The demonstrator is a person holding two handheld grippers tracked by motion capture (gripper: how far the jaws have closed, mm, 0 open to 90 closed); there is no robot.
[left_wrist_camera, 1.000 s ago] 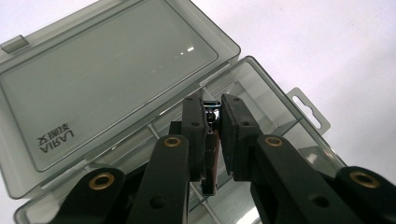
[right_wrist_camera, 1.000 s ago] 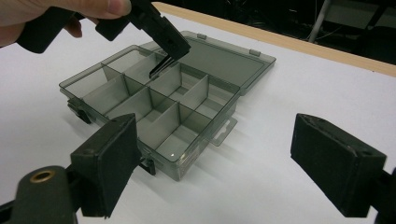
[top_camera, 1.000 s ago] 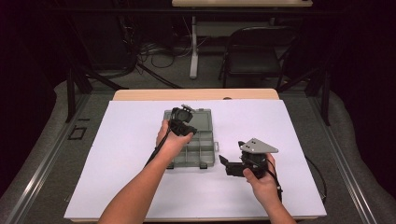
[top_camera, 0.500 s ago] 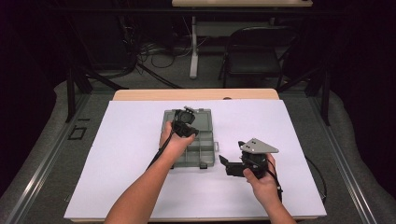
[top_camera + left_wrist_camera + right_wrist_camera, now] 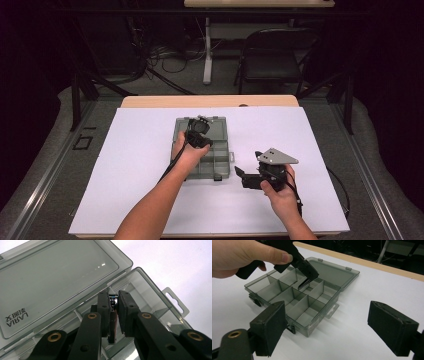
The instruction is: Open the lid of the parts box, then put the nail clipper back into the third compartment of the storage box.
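Clenching a small thin dark piece (image 5: 112, 326) between its pads, the left gripper (image 5: 113, 315) is pointing down into the open grey compartment box (image 5: 220, 160), over a cell near the hinge side beside the flat-lying lid (image 5: 50, 282). What the piece is cannot be told. Right gripper (image 5: 334, 327) is sitting released, jaws spread wide with nothing between them, hovering near the box's front corner on the white surface (image 5: 125, 165). That box is lying at the middle of the surface, dividers showing.
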